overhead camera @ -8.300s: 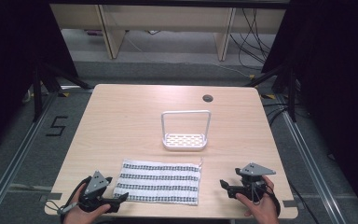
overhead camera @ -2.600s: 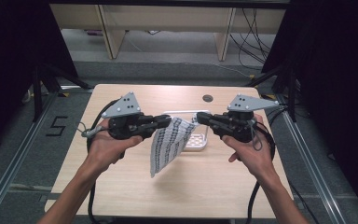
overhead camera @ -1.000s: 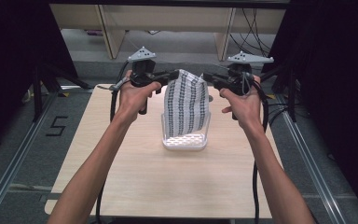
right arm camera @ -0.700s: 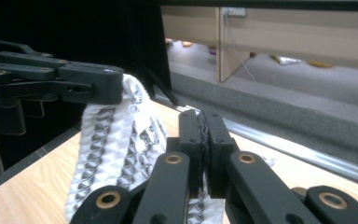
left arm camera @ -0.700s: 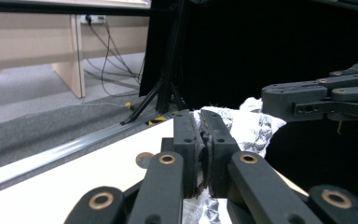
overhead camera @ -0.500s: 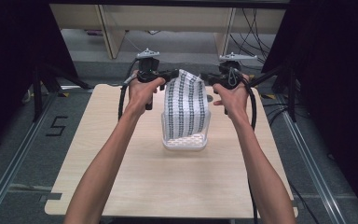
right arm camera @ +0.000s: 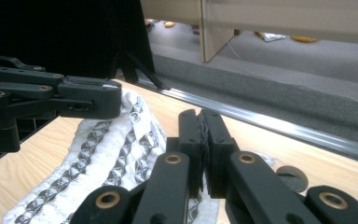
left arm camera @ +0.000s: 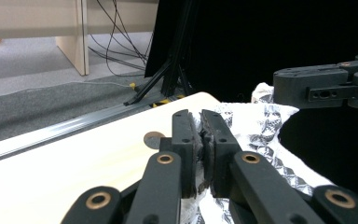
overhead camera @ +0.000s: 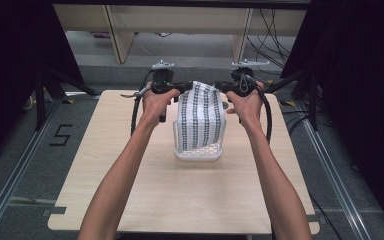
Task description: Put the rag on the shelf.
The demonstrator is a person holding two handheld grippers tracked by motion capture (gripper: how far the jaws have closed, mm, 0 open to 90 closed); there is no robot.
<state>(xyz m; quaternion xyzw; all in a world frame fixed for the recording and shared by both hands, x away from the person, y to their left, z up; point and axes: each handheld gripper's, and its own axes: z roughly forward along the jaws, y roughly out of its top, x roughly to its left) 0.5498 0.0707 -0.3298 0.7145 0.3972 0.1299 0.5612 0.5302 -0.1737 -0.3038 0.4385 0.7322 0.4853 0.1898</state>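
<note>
— What have your jaws got?
— My left gripper (overhead camera: 184,88) and right gripper (overhead camera: 226,88) are each clamped on a top corner of the patterned cloth (overhead camera: 201,117).
— And the cloth?
— It hangs between and below them, its lower end in the white basket (overhead camera: 198,153) on the table (overhead camera: 130,200).

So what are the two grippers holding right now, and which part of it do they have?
Both hold the white cloth with dark patterned stripes: the left gripper and the right gripper each pinch one end of its top edge, so it hangs over the white rack.
</note>
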